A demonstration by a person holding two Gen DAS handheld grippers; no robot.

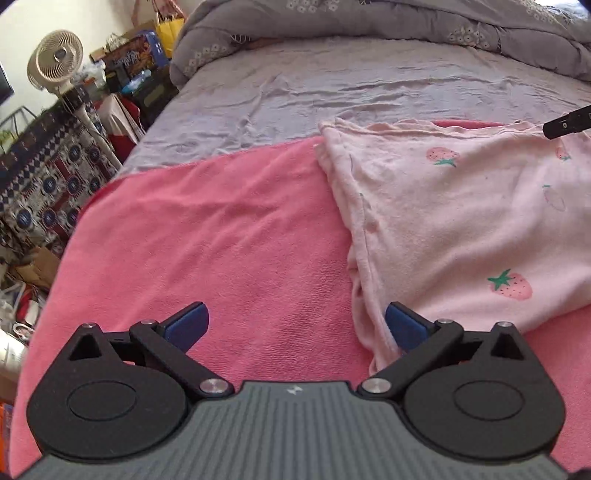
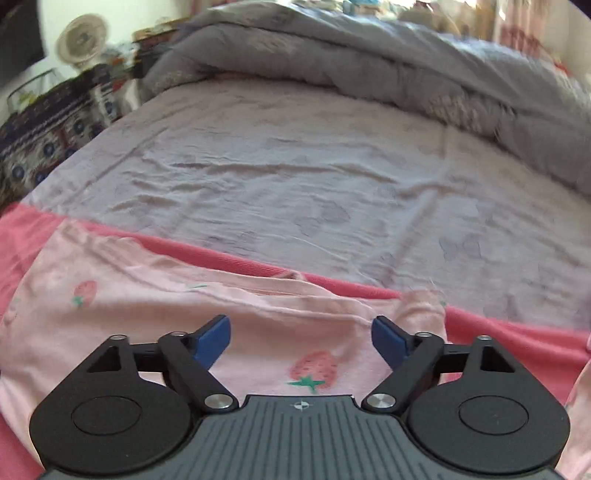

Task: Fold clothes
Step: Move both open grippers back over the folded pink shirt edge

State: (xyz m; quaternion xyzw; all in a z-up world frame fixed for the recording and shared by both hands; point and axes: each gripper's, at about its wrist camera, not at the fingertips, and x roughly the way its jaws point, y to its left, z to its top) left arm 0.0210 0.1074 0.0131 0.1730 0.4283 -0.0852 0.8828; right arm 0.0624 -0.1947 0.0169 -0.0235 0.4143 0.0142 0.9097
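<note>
Clearly, my left hand-held gripper (image 1: 297, 326) hangs with its blue fingers (image 1: 186, 325) spread apart and nothing between them, over the pink blanket (image 1: 207, 229), just beside the left edge of the pale pink strawberry garment (image 1: 461, 221). Only this view catches the dark tip of my right hand-held gripper (image 1: 569, 123) at the garment's far right corner. From the right wrist, that hand-held gripper (image 2: 301, 341) is also spread wide and holds nothing, right above the garment (image 2: 155, 295), which lies flat on the blanket (image 2: 517, 332). Beyond are the lilac bedsheet (image 2: 295, 177), a bunched grey quilt (image 1: 369, 22), and a white fan (image 1: 55, 59) among clutter.
</note>
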